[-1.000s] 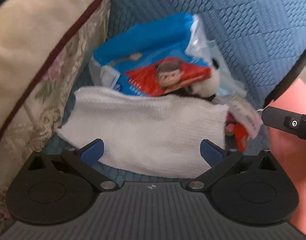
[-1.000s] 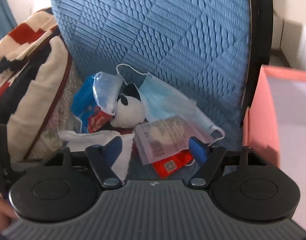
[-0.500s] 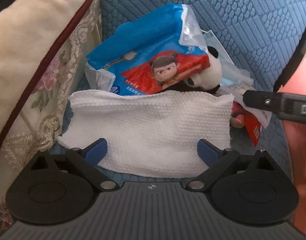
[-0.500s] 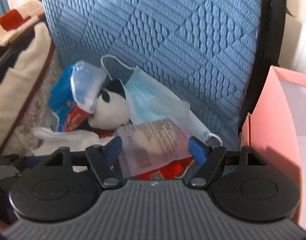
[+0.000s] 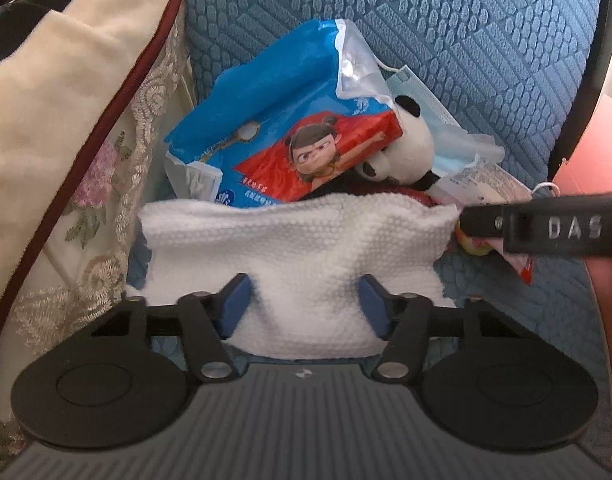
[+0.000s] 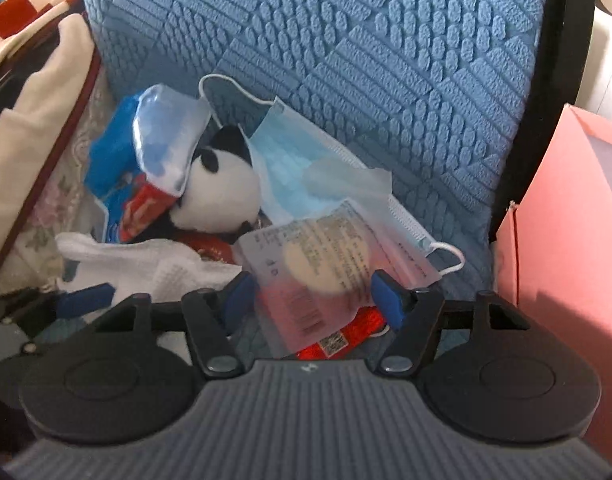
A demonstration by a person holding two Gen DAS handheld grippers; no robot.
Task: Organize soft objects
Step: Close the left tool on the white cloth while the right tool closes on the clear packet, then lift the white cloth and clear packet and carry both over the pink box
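Note:
A white knit cloth [image 5: 298, 248] lies on the blue seat, and my left gripper [image 5: 304, 302] has its jaws closing on the cloth's near edge, which bunches between the blue pads. Behind it lie a blue and red tissue pack [image 5: 282, 132], a panda plush [image 5: 409, 148] and a blue face mask [image 5: 445, 136]. My right gripper [image 6: 311, 294] has its pads on both sides of a clear snack packet [image 6: 317, 268] that lies over a red packet [image 6: 345, 336]. The panda [image 6: 218, 196], the mask [image 6: 306, 168] and the cloth [image 6: 146, 264] also show in the right wrist view.
A cream cushion with floral trim [image 5: 66, 120] presses in on the left. The blue quilted chair back [image 6: 345, 60] stands behind the pile. A pink box [image 6: 565, 240] stands to the right of the chair. The right gripper's black arm [image 5: 545, 226] crosses the left wrist view.
My left gripper's jaws have narrowed from wide open onto the cloth, bunching it. My right gripper has moved in over the clear packet and its jaws have narrowed around it.

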